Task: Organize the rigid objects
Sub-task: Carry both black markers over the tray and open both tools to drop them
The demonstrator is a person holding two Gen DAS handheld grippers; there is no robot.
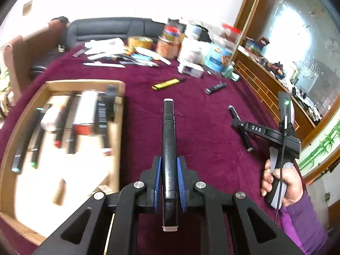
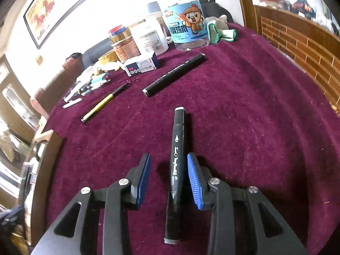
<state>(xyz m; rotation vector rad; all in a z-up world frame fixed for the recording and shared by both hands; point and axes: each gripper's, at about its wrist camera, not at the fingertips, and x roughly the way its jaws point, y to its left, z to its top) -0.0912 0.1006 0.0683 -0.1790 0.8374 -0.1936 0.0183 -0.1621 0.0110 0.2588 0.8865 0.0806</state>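
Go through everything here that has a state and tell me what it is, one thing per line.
Left tool: shut on black marker, held off the cloth.
Black marker: capped, clamped between the pads.
Right tool: open, straddling art marker.
Art marker: capped, lying flat on the cloth, not gripped.
Long black marker: capped, lying loose.
Yellow pen: lying loose.
Wooden tray: partly filled with pens and boxes.

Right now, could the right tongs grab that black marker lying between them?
Probably yes. The right tongs stand open, and the black marker lies on the purple cloth between the blue pads, nothing blocking it.
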